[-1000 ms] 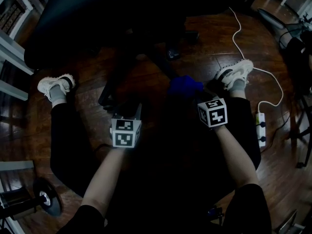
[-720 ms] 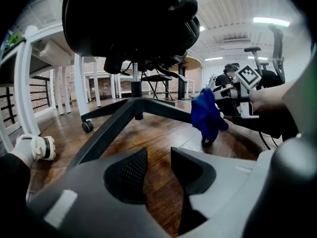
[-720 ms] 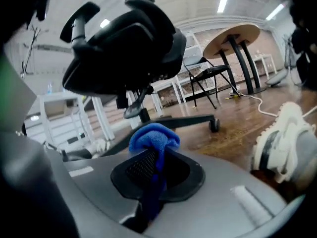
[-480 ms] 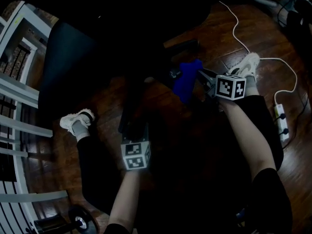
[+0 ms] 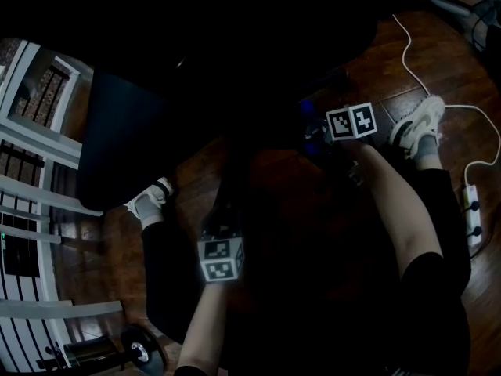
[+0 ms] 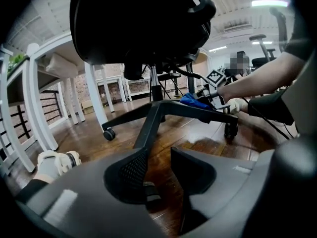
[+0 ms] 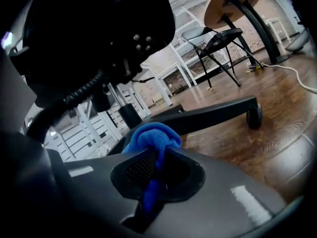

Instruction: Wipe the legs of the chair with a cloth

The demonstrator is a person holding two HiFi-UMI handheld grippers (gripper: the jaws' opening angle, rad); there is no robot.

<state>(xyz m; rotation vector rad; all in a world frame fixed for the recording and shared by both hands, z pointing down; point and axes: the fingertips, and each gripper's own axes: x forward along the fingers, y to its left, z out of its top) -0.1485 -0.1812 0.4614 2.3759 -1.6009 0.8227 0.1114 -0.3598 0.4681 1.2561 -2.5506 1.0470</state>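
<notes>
Standing on a dark wooden floor [image 6: 198,143], a black office chair [image 6: 143,24] is seen from low down, with its seat overhead and its legs [image 6: 148,125] spread out as a star over the boards. One leg is seen to end in a castor [image 6: 109,134].

In the head view the left forearm [image 5: 205,319] is brought up from the bottom edge and held close to the body. The right forearm [image 5: 391,202] is stretched further out, slanting towards the middle of the chair's base.

The left tongs [image 6: 161,170] are pointed forward and somewhat down at the base. Their jaws are held well apart, and only bare floor is seen in the gap. One leg runs down to the tip of the left-hand jaw; whether it is touched cannot be told.

The right tongs [image 7: 156,170] are aimed at the column and are closed on a blue cloth [image 7: 151,138], which is pinched between the pads. The cloth is bunched up above the jaw tips and is laid against a leg close to the column.
</notes>
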